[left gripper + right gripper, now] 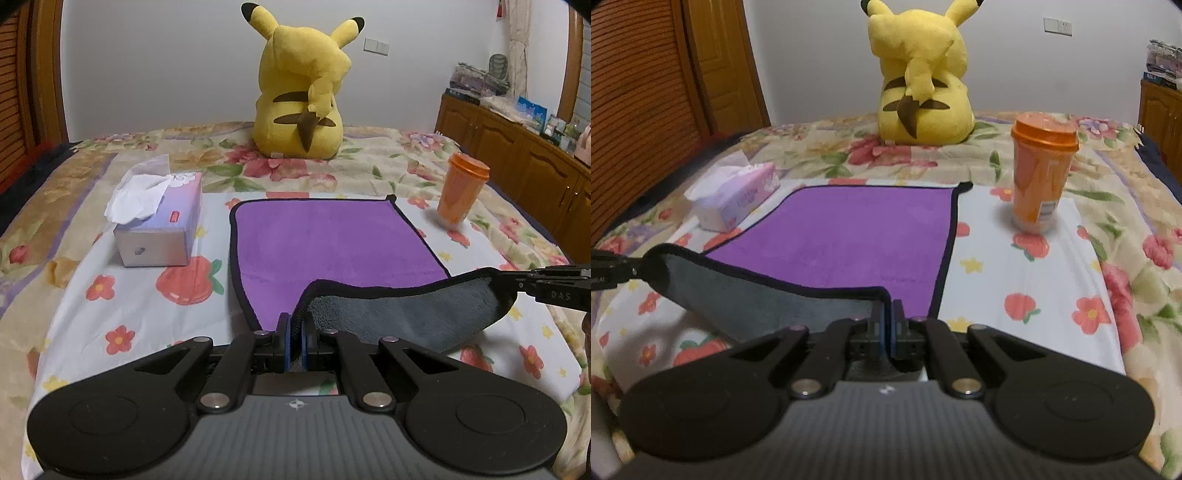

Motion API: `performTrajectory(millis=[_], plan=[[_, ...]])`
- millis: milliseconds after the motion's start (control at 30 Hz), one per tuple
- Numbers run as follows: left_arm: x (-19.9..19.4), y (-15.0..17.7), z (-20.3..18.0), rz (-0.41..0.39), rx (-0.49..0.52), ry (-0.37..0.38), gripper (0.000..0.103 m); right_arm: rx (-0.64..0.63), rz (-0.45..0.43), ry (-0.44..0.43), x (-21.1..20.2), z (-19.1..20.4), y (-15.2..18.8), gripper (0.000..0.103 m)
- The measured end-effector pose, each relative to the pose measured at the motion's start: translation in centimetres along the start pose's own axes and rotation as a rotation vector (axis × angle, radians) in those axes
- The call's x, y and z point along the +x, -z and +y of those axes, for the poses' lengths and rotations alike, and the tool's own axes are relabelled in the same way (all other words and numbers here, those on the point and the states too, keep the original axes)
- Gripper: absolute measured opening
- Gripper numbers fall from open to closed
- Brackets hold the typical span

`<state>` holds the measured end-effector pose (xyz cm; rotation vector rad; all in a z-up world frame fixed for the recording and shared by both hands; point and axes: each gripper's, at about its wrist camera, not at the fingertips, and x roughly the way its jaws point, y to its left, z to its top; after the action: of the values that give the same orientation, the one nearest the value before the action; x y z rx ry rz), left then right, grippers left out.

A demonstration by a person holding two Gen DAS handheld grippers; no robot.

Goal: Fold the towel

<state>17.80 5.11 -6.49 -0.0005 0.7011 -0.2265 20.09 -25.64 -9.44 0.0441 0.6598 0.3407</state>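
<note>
A purple towel (pixel 325 240) with a black hem and grey underside lies on the flowered bedsheet; it also shows in the right wrist view (pixel 849 236). My left gripper (pixel 295 325) is shut on the towel's near left corner and holds it lifted. My right gripper (pixel 889 314) is shut on the near right corner, also lifted. The near edge hangs between them, grey side (pixel 406 314) showing. The right gripper shows at the right edge of the left wrist view (pixel 517 282), and the left gripper at the left edge of the right wrist view (pixel 631 271).
A tissue box (pixel 159 229) stands left of the towel and an orange lidded cup (pixel 460 192) stands right of it. A yellow Pikachu plush (pixel 303 96) sits at the far end of the bed. Wooden cabinets (pixel 517 155) line the right wall.
</note>
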Motion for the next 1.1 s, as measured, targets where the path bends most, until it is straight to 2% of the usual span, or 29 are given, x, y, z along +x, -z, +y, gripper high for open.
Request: performTrajectory(millis=[167,433,1100], plan=[[0.1,-0.4,0.1,-0.020,-0.005,-0.021,0.008,-0.001,-0.017,-0.007,0.2,-0.3,-0.5,0.003],[0.4,-1.2,0.1,-0.045,0.004,-0.013,0.008,-0.008,-0.055,-0.029,0.1,-0.3,-1.5,0.003],[2.8,-2.2,0.3,-0.033,0.036,-0.016,0.008,-0.044,-0.072,-0.048,0.9,-0.4,-2.3,0.003]])
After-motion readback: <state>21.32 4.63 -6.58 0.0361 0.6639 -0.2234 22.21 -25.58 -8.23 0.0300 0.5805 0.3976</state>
